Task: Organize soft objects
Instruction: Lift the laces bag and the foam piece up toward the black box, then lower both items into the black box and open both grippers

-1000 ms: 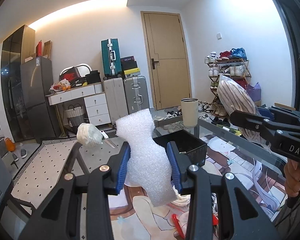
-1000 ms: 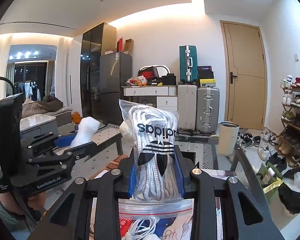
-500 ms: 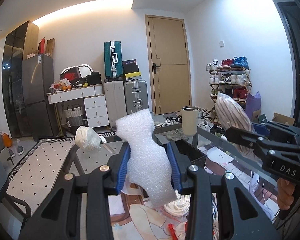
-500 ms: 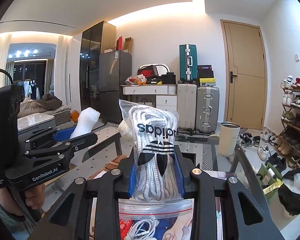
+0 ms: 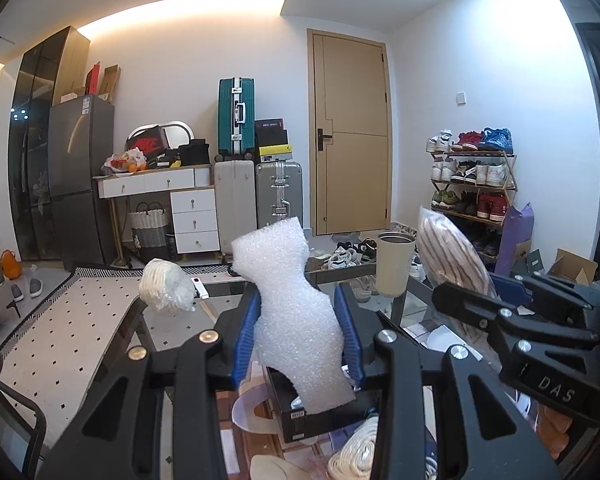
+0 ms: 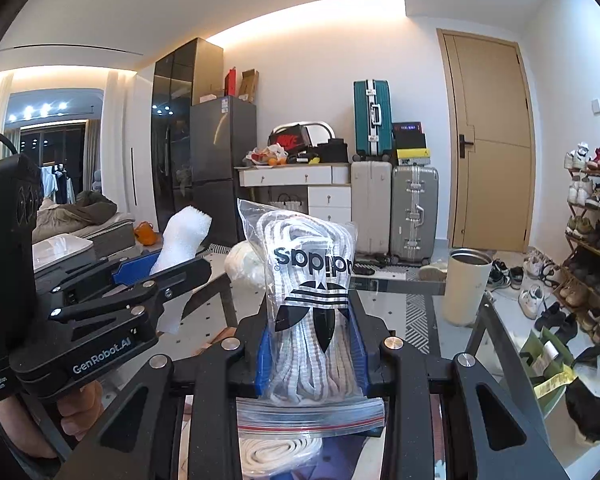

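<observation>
1. Both grippers have risen a little over the last second, judging by how the room sits lower in each view and the black box, once behind the foam, now lies beneath it; the grips themselves look unchanged.
2. Left gripper point(image 5: 300, 336): its blue-padded jaws are closed narrow around a white foam sheet point(image 5: 296, 316), squeezed at the waist so it flares above and below. The foam is held upright in the air, above the black box point(image 5: 320, 416).
3. Right gripper point(image 6: 312, 344): its jaws clamp a clear zip bag of white laces point(image 6: 312, 304), printed with a black logo that reads upside down. The bag stands upright, zip seal at the bottom, also off the table.
4. Seen from the right wrist view, the left gripper hangs to the left, near but not touching the right one.
5. On the glass table point(image 5: 168, 328) below lie a wrapped bundle of pale cord point(image 5: 164, 292), a cream tumbler point(image 5: 394, 264), and a loose coil of white rope point(image 5: 360, 456) close to the camera.
6. What this means: both soft items appear lifted and ready to be carried. The foam hanging over the box suggests that box is the likely drop spot, though this is a judgement. Nothing has been released yet.
</observation>
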Demonstrator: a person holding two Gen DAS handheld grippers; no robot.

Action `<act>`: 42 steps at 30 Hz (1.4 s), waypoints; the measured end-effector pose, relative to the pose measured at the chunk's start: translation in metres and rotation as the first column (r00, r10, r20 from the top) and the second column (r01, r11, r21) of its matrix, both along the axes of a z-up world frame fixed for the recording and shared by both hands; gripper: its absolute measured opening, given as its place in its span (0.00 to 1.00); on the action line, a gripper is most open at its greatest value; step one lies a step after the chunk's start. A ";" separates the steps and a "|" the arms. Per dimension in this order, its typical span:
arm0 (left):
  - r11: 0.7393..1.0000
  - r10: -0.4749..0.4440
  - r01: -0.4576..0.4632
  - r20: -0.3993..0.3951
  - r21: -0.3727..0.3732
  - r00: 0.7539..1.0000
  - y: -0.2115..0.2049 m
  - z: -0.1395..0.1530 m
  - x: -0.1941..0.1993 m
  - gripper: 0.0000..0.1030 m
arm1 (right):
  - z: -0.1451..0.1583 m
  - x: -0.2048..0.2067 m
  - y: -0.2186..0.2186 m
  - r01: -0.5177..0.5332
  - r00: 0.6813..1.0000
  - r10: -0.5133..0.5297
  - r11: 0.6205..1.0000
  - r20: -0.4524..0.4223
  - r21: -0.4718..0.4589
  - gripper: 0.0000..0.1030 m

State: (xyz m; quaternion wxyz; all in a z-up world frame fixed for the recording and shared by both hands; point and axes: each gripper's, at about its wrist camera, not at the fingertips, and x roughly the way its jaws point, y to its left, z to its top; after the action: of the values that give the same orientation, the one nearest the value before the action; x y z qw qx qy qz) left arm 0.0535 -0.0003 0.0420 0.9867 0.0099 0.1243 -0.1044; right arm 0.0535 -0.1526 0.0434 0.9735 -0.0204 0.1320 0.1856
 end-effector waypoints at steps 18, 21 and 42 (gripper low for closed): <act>1.000 -0.005 0.004 -0.049 -0.014 0.999 -0.005 -0.006 0.040 0.36 | -0.003 0.058 0.007 0.032 0.998 -0.032 0.999 -0.062 0.003 0.30; 1.000 0.000 0.000 -0.108 0.001 0.994 -0.007 -0.009 0.053 0.36 | -0.003 0.065 0.009 0.037 0.996 -0.037 0.999 -0.085 -0.001 0.30; 0.995 -0.006 0.052 -0.483 0.083 0.876 -0.037 -0.075 0.111 0.36 | -0.061 0.160 0.008 0.015 0.896 -0.040 0.998 -0.442 -0.059 0.30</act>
State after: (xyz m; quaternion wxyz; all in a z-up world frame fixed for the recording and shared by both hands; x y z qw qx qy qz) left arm 0.1642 -0.0369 -0.0327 0.9215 0.0313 0.3704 -0.1124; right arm 0.2140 -0.1446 -0.0174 0.9196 -0.0021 0.3553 0.1678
